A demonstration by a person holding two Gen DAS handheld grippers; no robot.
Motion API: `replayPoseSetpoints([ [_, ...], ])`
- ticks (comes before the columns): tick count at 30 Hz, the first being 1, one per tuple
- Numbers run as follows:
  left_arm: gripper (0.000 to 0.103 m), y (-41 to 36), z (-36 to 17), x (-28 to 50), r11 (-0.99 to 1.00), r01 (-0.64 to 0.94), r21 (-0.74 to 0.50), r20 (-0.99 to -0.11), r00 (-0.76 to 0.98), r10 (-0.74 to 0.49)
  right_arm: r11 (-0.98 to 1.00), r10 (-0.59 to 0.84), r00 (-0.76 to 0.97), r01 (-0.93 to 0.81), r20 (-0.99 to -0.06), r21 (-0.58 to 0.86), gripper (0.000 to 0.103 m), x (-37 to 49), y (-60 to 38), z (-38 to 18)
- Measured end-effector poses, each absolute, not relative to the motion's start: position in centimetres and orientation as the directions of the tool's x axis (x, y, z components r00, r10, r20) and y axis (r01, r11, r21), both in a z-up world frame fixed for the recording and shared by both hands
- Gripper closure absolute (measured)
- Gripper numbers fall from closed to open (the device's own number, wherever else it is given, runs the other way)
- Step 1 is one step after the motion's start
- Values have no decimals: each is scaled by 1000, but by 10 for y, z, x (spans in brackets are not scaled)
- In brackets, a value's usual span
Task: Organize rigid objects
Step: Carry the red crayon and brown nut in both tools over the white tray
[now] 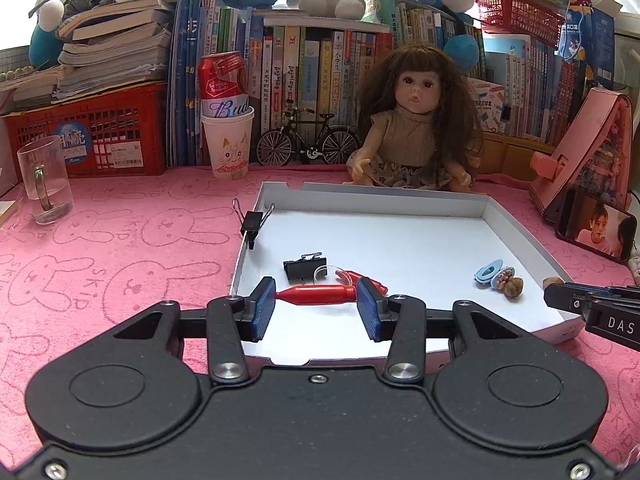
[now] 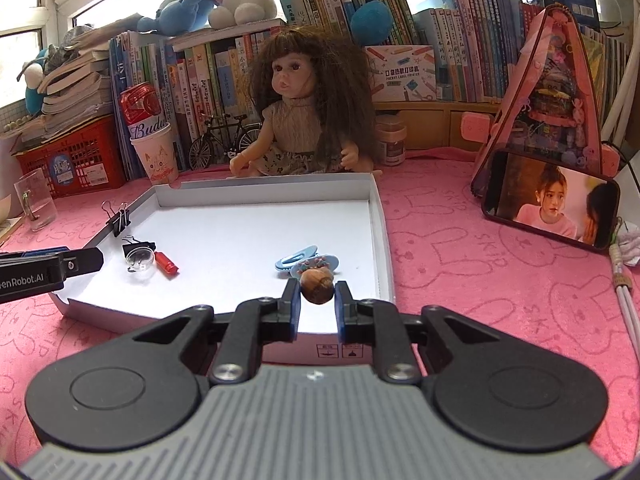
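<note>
- My left gripper (image 1: 316, 305) has its blue pads spread apart on either side of the red bullet-shaped plastic piece (image 1: 316, 294), which lies flat near the front-left corner of the shallow white cardboard tray (image 1: 376, 196). The pads sit right at its 2 ends, but I can't tell if they actually touch it.
- My right gripper (image 2: 318, 294) has its jaws a little apart with the brown walnut (image 2: 318, 283) between them, close to the tray's front-right corner. Can't tell if it's really pinched or just sitting there.
- Touching the walnut on its far side is a light blue plastic hair clip with little beads (image 2: 306, 263).
- Just behind the red piece there's a black binder clip (image 1: 305, 267), a small clear glass dome (image 1: 330, 273) and a 2nd red plastic piece (image 1: 370, 282), all bunched up together.
- Another black binder clip with wire handles (image 1: 253, 222) is clamped onto the tray's left wall.
- The tray sits on a pink bunny-print cloth (image 1: 100, 272).
- A long-haired brown-haired doll in a beige dress (image 1: 416, 120) sits just past the tray's back edge.
- A phone playing a video (image 2: 550, 208) leans up well off the tray's right side.
</note>
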State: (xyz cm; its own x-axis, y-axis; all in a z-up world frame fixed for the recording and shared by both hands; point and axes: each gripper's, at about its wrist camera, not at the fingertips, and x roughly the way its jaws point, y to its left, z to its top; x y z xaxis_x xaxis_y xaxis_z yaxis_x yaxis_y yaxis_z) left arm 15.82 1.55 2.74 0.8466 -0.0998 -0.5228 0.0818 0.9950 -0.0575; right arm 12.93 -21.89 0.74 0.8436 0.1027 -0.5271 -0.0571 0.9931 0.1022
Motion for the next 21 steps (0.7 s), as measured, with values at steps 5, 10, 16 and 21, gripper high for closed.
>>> replayPoseSetpoints([
  [5, 61, 17, 21, 168, 996, 69, -59, -536, 839, -90, 993, 105, 825, -62, -555, 96, 82, 142, -217, 4],
  [10, 61, 18, 17, 176, 997, 56, -53, -546, 835, -75, 994, 104, 818, -60, -566, 97, 82, 148, -215, 1],
  [16, 61, 18, 13, 182, 998, 48, -49, -555, 829, -67, 994, 101, 813, -60, -574, 90, 82, 154, -212, -1],
  [21, 61, 17, 10, 186, 998, 44, -45, -560, 826, -62, 995, 98, 808, -60, -581, 86, 82, 157, -211, -2],
])
